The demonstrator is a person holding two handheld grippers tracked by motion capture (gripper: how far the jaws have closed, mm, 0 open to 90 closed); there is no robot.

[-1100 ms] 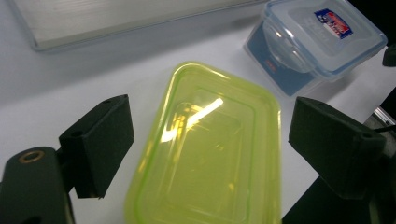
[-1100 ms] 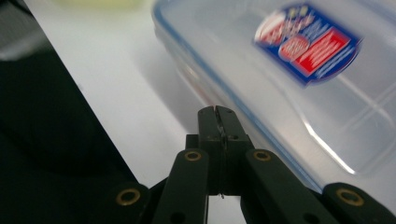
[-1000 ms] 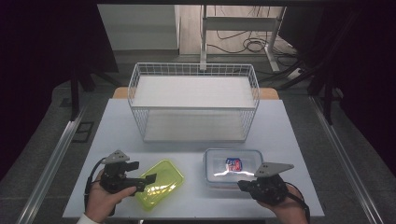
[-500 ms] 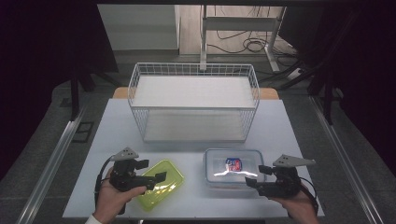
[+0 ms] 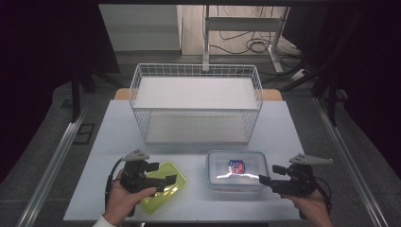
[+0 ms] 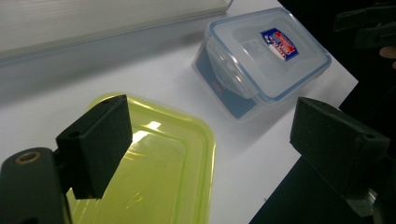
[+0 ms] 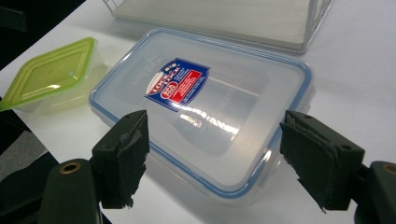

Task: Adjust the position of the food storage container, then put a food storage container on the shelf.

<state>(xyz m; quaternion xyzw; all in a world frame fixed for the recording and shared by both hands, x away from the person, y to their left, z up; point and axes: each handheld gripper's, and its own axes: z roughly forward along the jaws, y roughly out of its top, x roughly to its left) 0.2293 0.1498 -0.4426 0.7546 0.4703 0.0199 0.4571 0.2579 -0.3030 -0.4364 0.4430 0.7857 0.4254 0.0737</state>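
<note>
The clear box (image 5: 235, 170) with the blue-rimmed lid and a red and blue sticker is set on the white table (image 5: 283, 137), in front of the wire basket (image 5: 196, 101), toward the basket's right end. The right gripper (image 5: 263, 179) is held just to the right of the clear box; its jaws have just been opening and are now spread wide, with nothing pinched, and in the right gripper view (image 7: 212, 158) the near edge of the clear box (image 7: 201, 107) is seen beyond them, untouched. The green box (image 5: 163, 187) is placed to the left of the clear box, apart from it. The left gripper (image 5: 170, 182) is held over the green box, and its jaws are likewise spread, as seen in the left gripper view (image 6: 210, 135), where the green box (image 6: 154, 168) lies under one jaw and nothing is gripped.
</note>
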